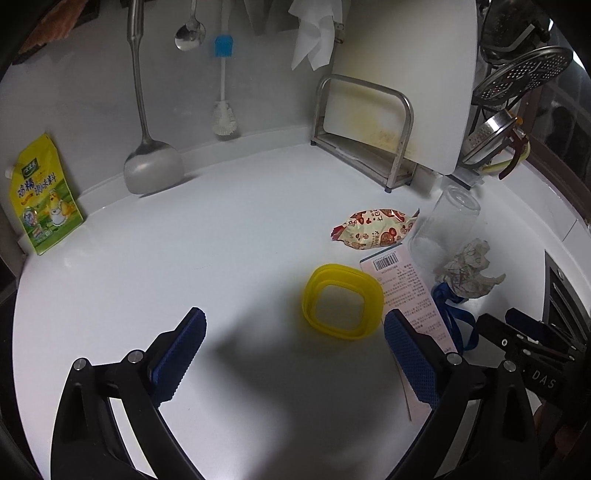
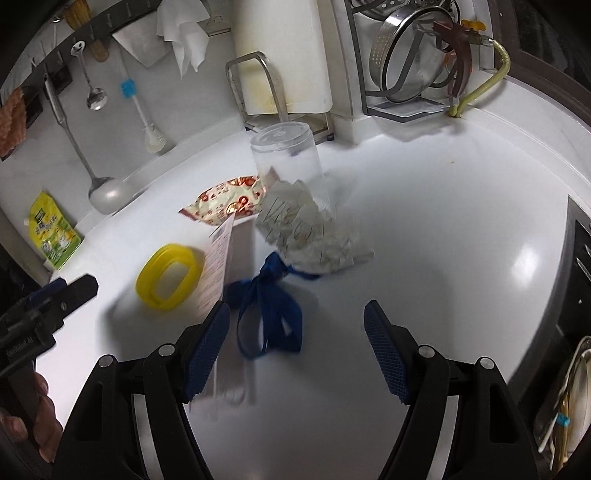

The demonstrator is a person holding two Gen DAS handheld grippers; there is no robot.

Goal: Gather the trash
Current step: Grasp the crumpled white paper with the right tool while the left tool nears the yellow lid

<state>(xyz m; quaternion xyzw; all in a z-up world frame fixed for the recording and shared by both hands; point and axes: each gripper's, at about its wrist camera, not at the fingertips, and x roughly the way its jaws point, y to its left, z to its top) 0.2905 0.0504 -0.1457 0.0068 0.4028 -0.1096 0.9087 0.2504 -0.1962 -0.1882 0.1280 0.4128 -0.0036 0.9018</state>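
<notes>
Two hand-held grippers above a white kitchen surface (image 1: 221, 236) strewn with trash. The left gripper (image 1: 295, 354) hangs over bare surface with its jaws spread wide and nothing between them; the yellow ring (image 1: 341, 301) lies flat just ahead of its right finger. The right gripper (image 2: 295, 347) also has its jaws released, gripping nothing; the blue ribbon (image 2: 271, 317) lies on the surface just ahead of and between its fingers, apart from both pads.

The trash sits in one loose cluster. A snack wrapper (image 1: 375, 229), printed red and cream, lies at the far side. A printed paper slip (image 1: 402, 288) with a barcode extends from beside the wrapper toward the left gripper, its near part hidden behind the right finger of that gripper. A crumpled paper wad (image 2: 306, 232) rests against the foot of a clear plastic cup (image 2: 291, 162), which stands upside down. The ribbon's knot touches the wad's near edge.

Background: a yellow-green pouch (image 1: 42, 195) stands against the wall at left; a ladle (image 1: 153, 166), a spoon (image 1: 190, 31) and a brush (image 1: 223, 92) hang on the wall; a white cutting board (image 1: 410, 74) leans in a metal rack (image 1: 369, 122). A hand (image 2: 40, 428) holds the left gripper's handle, seen at the edge of the right wrist view.
</notes>
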